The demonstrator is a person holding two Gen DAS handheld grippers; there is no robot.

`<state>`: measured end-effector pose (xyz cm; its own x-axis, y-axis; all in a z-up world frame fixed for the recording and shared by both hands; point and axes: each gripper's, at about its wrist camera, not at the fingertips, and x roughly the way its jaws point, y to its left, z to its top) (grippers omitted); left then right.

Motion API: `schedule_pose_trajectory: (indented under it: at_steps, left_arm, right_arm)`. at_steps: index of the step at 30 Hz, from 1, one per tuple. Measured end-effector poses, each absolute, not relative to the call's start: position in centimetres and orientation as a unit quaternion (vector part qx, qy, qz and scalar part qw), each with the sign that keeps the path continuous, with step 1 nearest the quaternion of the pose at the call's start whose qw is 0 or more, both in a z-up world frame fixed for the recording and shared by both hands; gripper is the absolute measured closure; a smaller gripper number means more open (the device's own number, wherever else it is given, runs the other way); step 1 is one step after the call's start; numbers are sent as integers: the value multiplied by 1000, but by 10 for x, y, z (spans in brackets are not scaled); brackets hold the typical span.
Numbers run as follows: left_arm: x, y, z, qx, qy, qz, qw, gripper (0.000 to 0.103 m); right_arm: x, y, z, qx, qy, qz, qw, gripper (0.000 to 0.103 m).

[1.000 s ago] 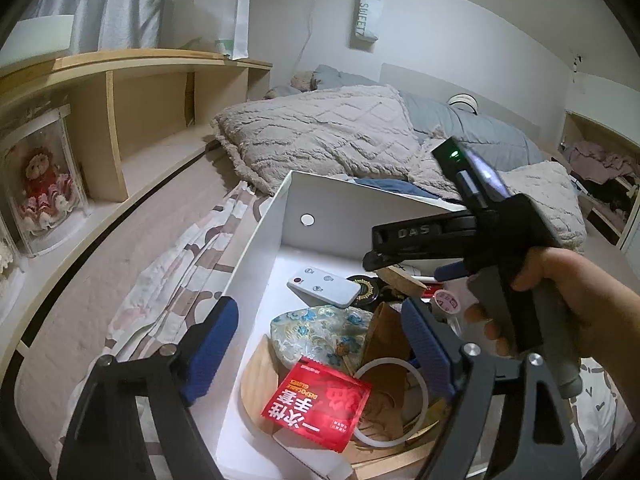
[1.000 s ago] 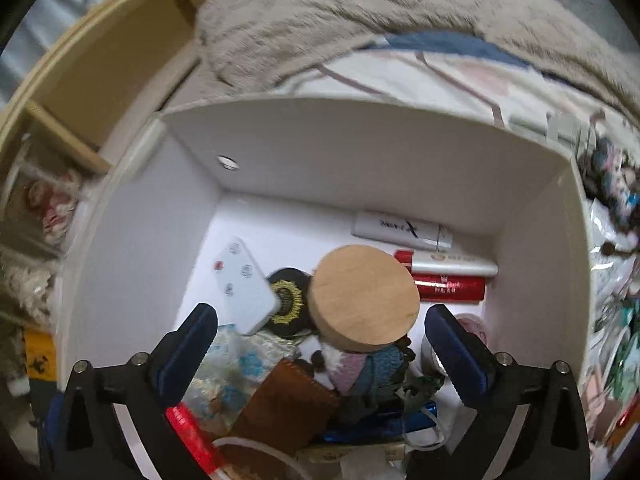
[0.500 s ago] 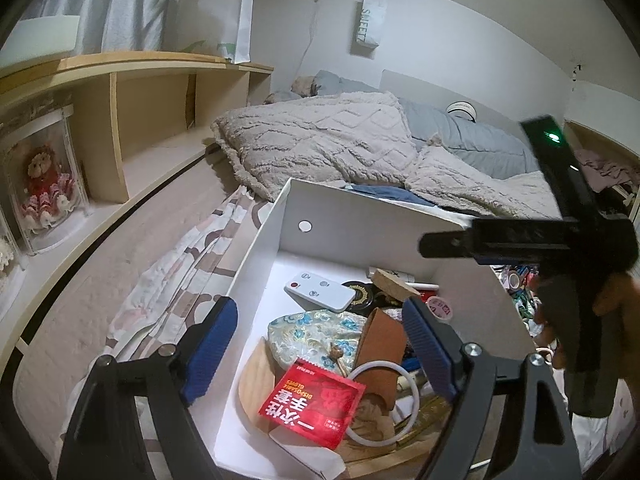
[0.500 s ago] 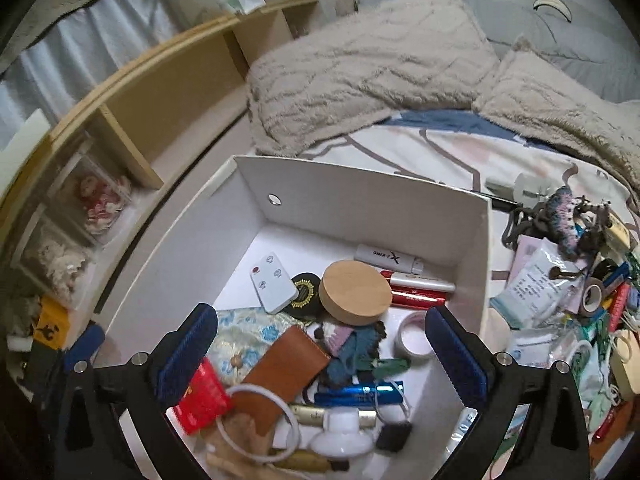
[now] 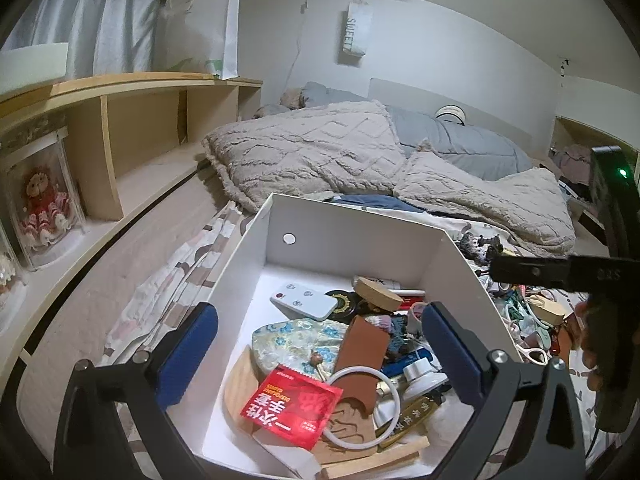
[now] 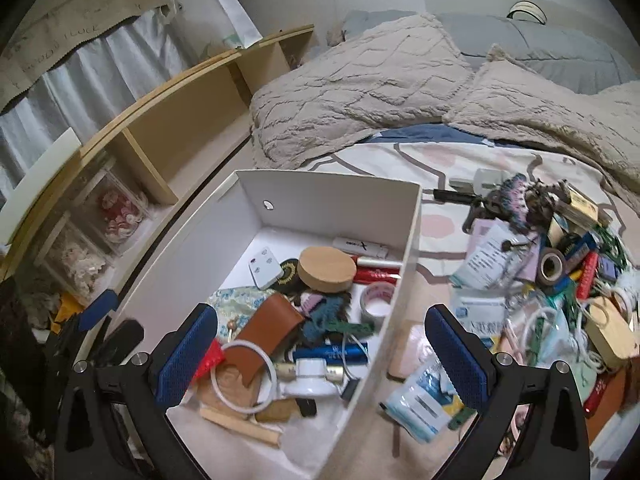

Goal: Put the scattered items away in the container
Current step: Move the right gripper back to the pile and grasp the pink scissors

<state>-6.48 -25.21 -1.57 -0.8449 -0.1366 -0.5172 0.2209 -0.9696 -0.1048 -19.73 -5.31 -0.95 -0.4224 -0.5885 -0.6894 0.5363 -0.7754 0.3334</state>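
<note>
A white box (image 5: 352, 236) (image 6: 328, 196) stands on the bed and holds several items: a round wooden lid (image 6: 327, 269) (image 5: 378, 294), a white remote (image 5: 303, 299), a brown leather pouch (image 6: 267, 326), a red packet (image 5: 291, 405) and a white ring (image 6: 244, 376). My left gripper (image 5: 320, 356) is open and empty over the box's near end. My right gripper (image 6: 320, 356) is open and empty above the box's right wall; its body shows at the right of the left wrist view (image 5: 600, 280). Scattered items (image 6: 560, 280) lie on the bed right of the box.
A roll of brown tape (image 6: 552, 266), paper packets (image 6: 484, 260) and a wooden block (image 6: 612, 332) lie in the pile. Beige blankets (image 6: 360, 92) lie behind the box. A wooden shelf (image 5: 132, 140) with a doll case (image 5: 40, 204) runs along the left.
My right gripper has pulled up and back to the right, out of the box, empty. The round wooden lid stays in the box. My left gripper has barely moved.
</note>
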Motion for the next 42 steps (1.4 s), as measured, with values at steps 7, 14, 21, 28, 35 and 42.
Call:
schedule_pose_trajectory:
  at_steps: [7,14,21,28,35,42]
  left_arm:
    - [-64,-239,-10,256,76,-960,84,0]
    - [-65,-228,-9,254,72,-961,79,0]
    - [-63,-213,-6,243,64,-965,69,0]
    - [-61,-203,-1,227,70,-970,54,0]
    - [-60,-195,0,215,77,-973,41,0]
    - [-59,-189,1,203,95,-974,20,0]
  right_arm:
    - [-183,-20,-8,408,-39,-852,326,0]
    - [-170,10,-9,382,-30,-872,303,0]
    - [-159,34,-11,358,-14,-890,284,0]
    - [-146,52,-11,318,6,-911,264,0]
    - [-140,56,-33,318,59,-914,245,0]
    - [-141,64,-60,321,71,-916,230,1]
